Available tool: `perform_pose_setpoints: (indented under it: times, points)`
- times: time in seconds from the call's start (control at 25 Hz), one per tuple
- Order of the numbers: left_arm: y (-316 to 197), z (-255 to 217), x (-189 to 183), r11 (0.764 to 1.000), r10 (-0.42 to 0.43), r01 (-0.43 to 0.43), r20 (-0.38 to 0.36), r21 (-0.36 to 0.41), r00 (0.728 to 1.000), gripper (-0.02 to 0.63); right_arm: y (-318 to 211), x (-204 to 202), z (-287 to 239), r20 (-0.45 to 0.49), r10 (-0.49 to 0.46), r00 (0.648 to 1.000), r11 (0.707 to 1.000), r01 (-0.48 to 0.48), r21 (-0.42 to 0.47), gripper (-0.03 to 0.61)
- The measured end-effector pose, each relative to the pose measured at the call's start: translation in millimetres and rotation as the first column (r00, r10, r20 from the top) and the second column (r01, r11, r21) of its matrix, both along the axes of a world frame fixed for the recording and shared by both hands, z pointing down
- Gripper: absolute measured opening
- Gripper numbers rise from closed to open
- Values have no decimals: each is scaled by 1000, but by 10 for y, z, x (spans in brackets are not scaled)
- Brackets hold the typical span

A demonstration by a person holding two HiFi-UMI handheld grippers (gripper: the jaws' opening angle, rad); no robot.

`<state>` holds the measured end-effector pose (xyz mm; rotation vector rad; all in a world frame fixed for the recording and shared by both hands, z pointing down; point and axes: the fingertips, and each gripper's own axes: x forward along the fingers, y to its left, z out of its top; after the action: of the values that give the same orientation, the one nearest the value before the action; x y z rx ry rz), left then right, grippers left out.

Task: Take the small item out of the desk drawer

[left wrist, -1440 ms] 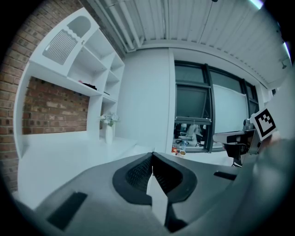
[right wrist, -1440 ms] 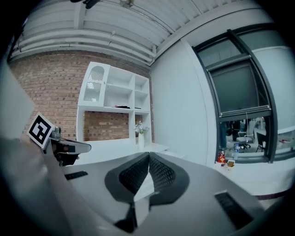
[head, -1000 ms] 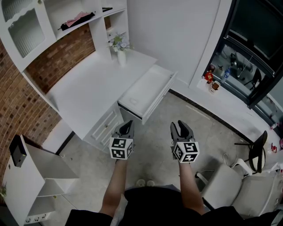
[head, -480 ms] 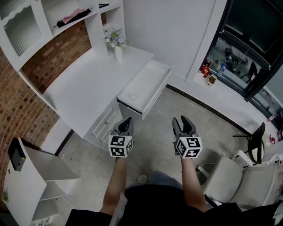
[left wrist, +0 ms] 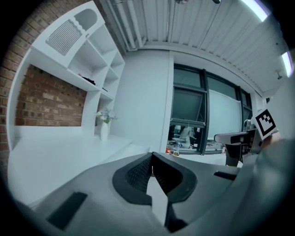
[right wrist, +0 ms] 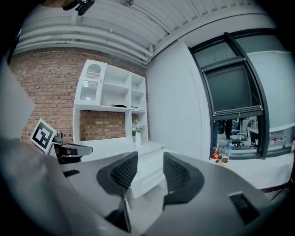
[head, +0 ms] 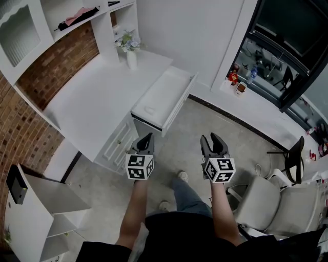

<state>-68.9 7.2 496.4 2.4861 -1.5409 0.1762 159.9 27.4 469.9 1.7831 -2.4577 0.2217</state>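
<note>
The white desk [head: 87,102] stands ahead on the left, its top drawer [head: 164,100] pulled out toward the room. A small pale item [head: 148,109] lies faintly visible at the drawer's near end. Both grippers hover over the floor, short of the drawer. My left gripper [head: 147,138] [left wrist: 152,159] is shut, its pads meeting with nothing between them. My right gripper [head: 213,139] [right wrist: 145,168] is open and empty, and the drawer front [right wrist: 147,173] shows through its gap.
A vase of flowers [head: 131,51] stands at the back of the desk under white wall shelves [head: 77,15]. A low white shelf unit [head: 41,204] is at lower left and a white chair [head: 277,210] at lower right. Small items sit on the window ledge [head: 238,84].
The desk and drawer have drifted up and left in the head view, and a leg has stepped forward. Both grippers keep about the same place.
</note>
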Motion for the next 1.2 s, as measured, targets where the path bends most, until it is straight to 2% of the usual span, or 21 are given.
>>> perform_pose_setpoints:
  times: [0.2, 0.4, 0.64, 0.76, 0.84, 1.0, 1.2]
  points:
    - [-217, 38, 67, 1000, -2, 2, 6, 0, 1000, 9, -202, 43, 47, 7, -9, 1000, 1000, 9, 4, 150]
    - [-554, 122, 92, 999, -39, 39, 18, -6, 999, 9, -619, 101, 151, 22, -39, 999, 999, 39, -4, 150]
    - [-1203, 278, 129, 990, -141, 141, 35, -12, 989, 9, -1614, 109, 311, 27, -144, 989, 989, 144, -9, 150]
    - [-1561, 344, 87, 975, -216, 218, 45, -34, 975, 9, -2213, 38, 323, 37, -215, 976, 976, 216, -25, 150]
    - [-1670, 373, -11, 953, -296, 299, 49, -56, 954, 9, -2530, -128, 339, 30, -304, 952, 951, 305, -46, 150]
    - [-1874, 401, -204, 886, -451, 453, 46, -96, 891, 9, -3094, -473, 390, 21, -462, 887, 882, 462, -90, 150]
    - [-2009, 378, -352, 788, -607, 608, 45, -95, 793, 9, -3566, -887, 442, 12, -626, 779, 773, 623, -117, 150]
